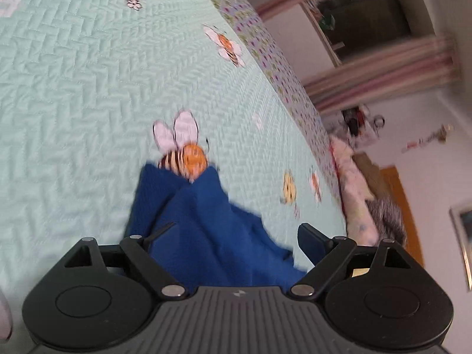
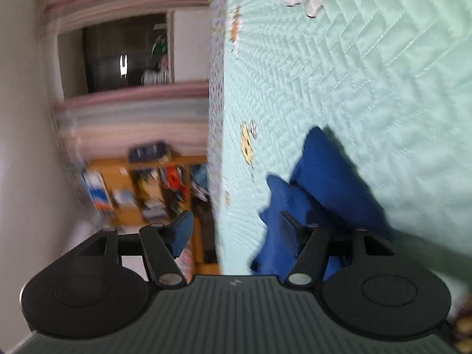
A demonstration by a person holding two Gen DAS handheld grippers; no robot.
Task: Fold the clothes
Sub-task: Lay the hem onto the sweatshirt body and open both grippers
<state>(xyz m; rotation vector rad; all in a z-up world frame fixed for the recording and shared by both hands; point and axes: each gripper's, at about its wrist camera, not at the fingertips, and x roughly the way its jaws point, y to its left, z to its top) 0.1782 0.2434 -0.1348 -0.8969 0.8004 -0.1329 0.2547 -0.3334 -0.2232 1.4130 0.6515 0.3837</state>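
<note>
A dark blue knit garment [image 1: 206,227] lies bunched on a mint-green quilted bedspread [image 1: 73,103] with bee pictures. My left gripper [image 1: 236,233] is open just above the cloth, its fingers wide apart on either side of the bunched fabric, gripping nothing. In the right wrist view the same blue garment [image 2: 324,183] lies by the bed's edge. My right gripper [image 2: 236,230] is open; its right finger [image 2: 290,230] is over the cloth and its left finger [image 2: 180,233] hangs past the bed's edge.
The bedspread's floral border [image 1: 265,47] marks the bed's edge. Beyond it are striped curtains [image 1: 383,73], a window, pale bedding [image 1: 354,183] and a wooden door. The right wrist view shows a cluttered wooden shelf [image 2: 147,188] on the floor side.
</note>
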